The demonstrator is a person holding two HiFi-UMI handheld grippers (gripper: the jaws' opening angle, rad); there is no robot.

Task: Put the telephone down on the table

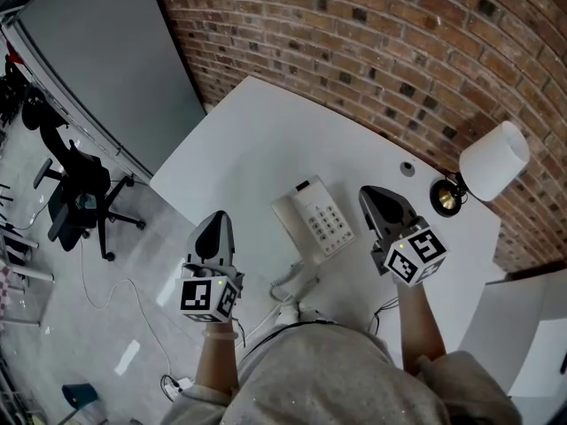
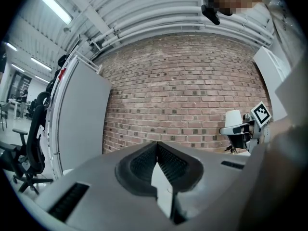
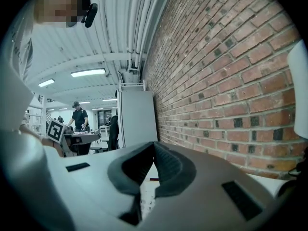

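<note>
The white telephone (image 1: 314, 218) lies flat on the white table (image 1: 257, 140), keypad up, and its cord (image 1: 291, 283) hangs over the near edge. My left gripper (image 1: 216, 217) hovers at the table's near-left edge, left of the phone, shut and empty (image 2: 156, 144). My right gripper (image 1: 374, 193) hovers just right of the phone, also shut with nothing held (image 3: 153, 146). A strip of the keypad (image 3: 146, 202) shows below its jaws.
A brass desk lamp with a white shade (image 1: 493, 160) stands at the table's far right against the brick wall (image 1: 399, 42). A grey partition (image 1: 106, 60) and a black office chair (image 1: 81, 193) stand on the floor at left. A person (image 3: 78, 119) stands far off.
</note>
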